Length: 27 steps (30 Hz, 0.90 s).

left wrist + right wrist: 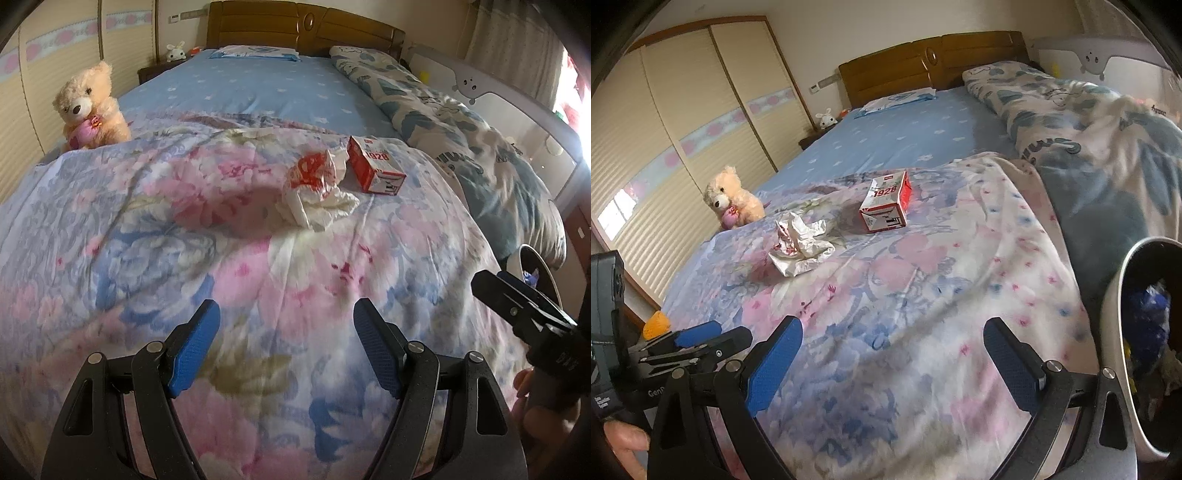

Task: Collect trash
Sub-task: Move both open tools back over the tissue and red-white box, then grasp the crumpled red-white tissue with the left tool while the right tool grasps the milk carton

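**Hovering over the bed, trash not yet touched**

Lying across the near half of the bed (236, 92) is a floral quilt (184, 258), pink and blue, wrinkled. Beyond it: bare blue sheet, a flat pillow (255, 52) against the wooden headboard (306, 22). A second, blue-patterned quilt (1089, 147) is bunched along the bed's right side. Sliding-door wardrobe (683, 122) stands off the left side.

Trash bin (1123, 321): white rim, dark inside, some blue and mixed scraps already in it. It sits at the right edge of the right wrist view, just beside the right jaw finger. Only a sliver of it shows in the left wrist view.

Teddy bear (90, 107) sits upright at the far left corner of the floral quilt, a pink thing at its chest. A small white bunny toy (176, 50) is on the nightstand by the headboard.

Left gripper (286, 345): jaws wide, nothing between them, only quilt below. Right gripper (892, 363): jaws wide as well, empty. Each gripper shows at the edge of the other's view, side by side, near the foot end of the quilt.

Task things, both on the floral quilt, well apart from both grippers:
- red and white carton (375, 165), lying on its side, "1928" printed on it.
- crumpled wrapper (319, 192), white with red print, just left of the carton and nearer the grippers; touching or not, cannot tell.
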{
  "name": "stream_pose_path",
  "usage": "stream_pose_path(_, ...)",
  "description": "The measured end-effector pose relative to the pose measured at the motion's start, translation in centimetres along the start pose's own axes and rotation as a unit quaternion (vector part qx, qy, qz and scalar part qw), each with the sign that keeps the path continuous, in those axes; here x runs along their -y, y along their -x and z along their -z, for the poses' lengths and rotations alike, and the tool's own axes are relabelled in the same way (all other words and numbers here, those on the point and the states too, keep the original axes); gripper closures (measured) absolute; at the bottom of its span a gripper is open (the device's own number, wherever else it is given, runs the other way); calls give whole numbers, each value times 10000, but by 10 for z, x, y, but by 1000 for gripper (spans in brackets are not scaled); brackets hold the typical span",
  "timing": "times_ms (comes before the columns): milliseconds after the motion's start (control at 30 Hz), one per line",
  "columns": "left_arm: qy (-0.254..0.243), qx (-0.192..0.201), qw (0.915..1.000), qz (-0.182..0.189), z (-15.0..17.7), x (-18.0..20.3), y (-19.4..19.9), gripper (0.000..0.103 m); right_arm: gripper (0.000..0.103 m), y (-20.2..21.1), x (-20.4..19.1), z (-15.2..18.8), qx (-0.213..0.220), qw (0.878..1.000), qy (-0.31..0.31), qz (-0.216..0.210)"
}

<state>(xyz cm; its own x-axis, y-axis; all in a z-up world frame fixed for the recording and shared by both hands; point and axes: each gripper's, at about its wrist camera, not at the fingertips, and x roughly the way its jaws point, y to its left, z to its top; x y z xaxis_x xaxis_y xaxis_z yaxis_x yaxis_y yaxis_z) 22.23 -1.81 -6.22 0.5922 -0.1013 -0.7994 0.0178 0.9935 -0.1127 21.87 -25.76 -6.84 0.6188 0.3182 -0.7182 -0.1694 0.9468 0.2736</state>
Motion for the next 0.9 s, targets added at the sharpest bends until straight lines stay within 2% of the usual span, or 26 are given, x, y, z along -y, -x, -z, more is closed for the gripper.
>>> stream_pose_path(567,-4,-68,9999,135,-46,-2,-40,26,4,-47,14,-38,-139,9996,-170,-160)
stream_pose_path(733,-92,-34,9999,72,-56,0,-50,27,4,-58,17,-49,-110,9996,-205,-174)
stream_pose_path(800,-121,-28,9999,66,-59,0,-54,32,4,-64,17,-54,-105,9996,-213,-157)
stream_pose_path(900,-177,-80,9997,131,-62,1,-61,47,4,-72,16,-60,-132,9996,-190,-167)
